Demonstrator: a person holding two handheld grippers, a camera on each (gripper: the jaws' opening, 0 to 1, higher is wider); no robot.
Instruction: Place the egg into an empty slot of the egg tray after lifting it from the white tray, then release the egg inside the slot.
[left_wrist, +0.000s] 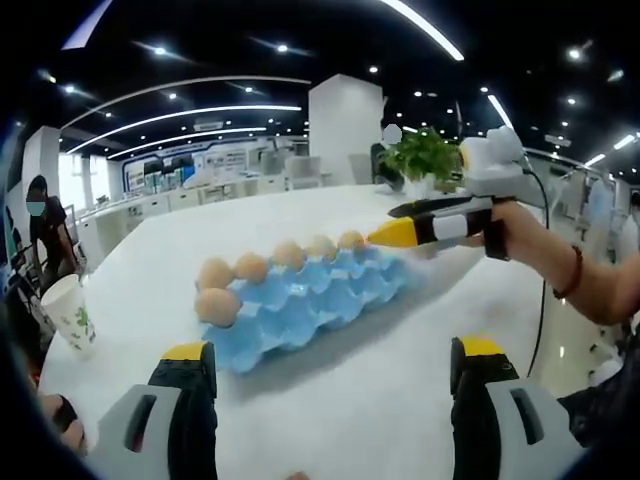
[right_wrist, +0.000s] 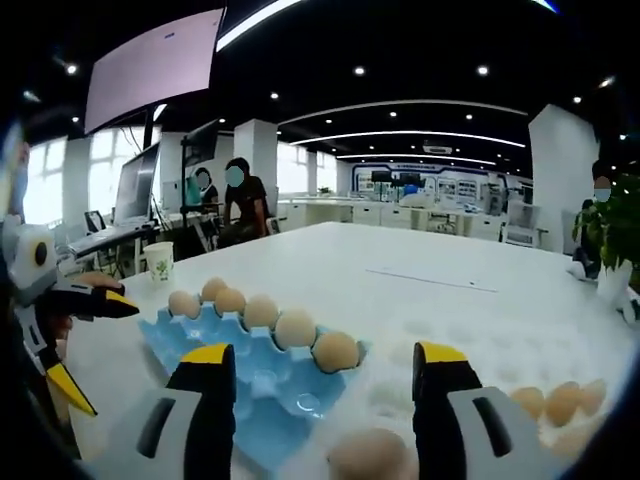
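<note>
Right gripper (right_wrist: 318, 372), jaws apart, hovers above an egg (right_wrist: 368, 455) just beside the blue egg tray (right_wrist: 262, 378), apparently to grasp it; left gripper (left_wrist: 330, 368) waits, jaws apart

Open-plan office hall: desks (right_wrist: 420, 215), monitors (right_wrist: 135, 185), strip ceiling lights (left_wrist: 190, 112).

Both grippers have grey jaw bodies with black inner faces and yellow tips. The left gripper (left_wrist: 335, 365) and the right gripper (right_wrist: 325, 365) look alike. In the left gripper view the right one is black and white with a black cable. The wrist wears a dark bead bracelet (left_wrist: 574, 272).
</note>
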